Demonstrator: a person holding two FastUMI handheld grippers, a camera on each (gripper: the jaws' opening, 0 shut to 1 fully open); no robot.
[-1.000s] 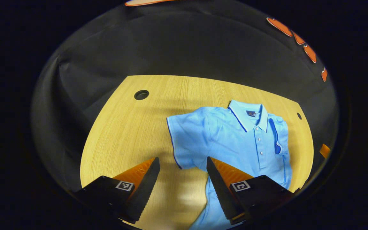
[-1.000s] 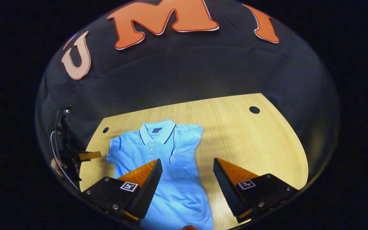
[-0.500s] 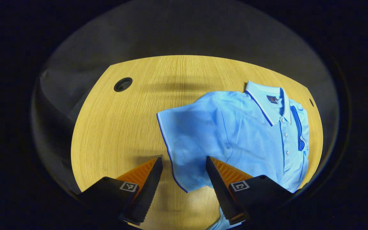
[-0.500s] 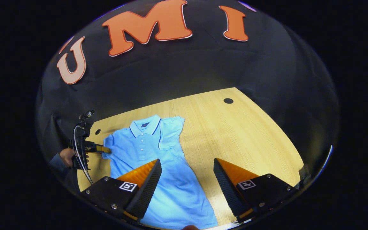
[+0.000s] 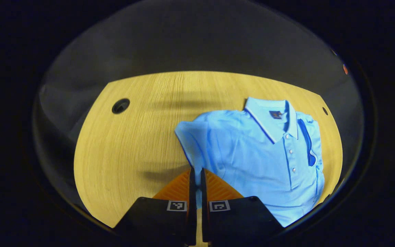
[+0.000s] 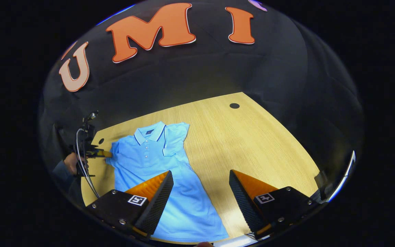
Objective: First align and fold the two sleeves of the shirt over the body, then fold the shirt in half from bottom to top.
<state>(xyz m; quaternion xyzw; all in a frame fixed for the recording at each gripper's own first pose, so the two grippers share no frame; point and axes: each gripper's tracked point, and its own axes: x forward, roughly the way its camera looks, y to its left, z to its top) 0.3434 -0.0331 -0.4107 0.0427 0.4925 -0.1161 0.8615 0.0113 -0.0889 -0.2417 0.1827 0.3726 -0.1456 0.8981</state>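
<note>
Since a moment ago, left tongs (image 5: pixel 195 175) have closed, pinching the sleeve (image 5: pixel 188 137) hem of the light, limp shirt (image 5: pixel 252 154) on the worktop (image 5: pixel 129 144); right tongs (image 6: pixel 199 187) hover spread.

I see a light wood-grain worktop (image 5: pixel 132 144) with a round cable hole (image 5: pixel 120 106), backed by the booth's black cloth wall (image 6: pixel 201 72).

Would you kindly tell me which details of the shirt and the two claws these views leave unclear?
- Left gripper view: the sleeve edge runs between the left claw fingers; the pinched fabric is hidden.
- Left gripper view: the shirt hem is cut off at the picture's edge.
- Right gripper view: the open right claw covers part of the shirt body; the far left claw is too small.
</note>
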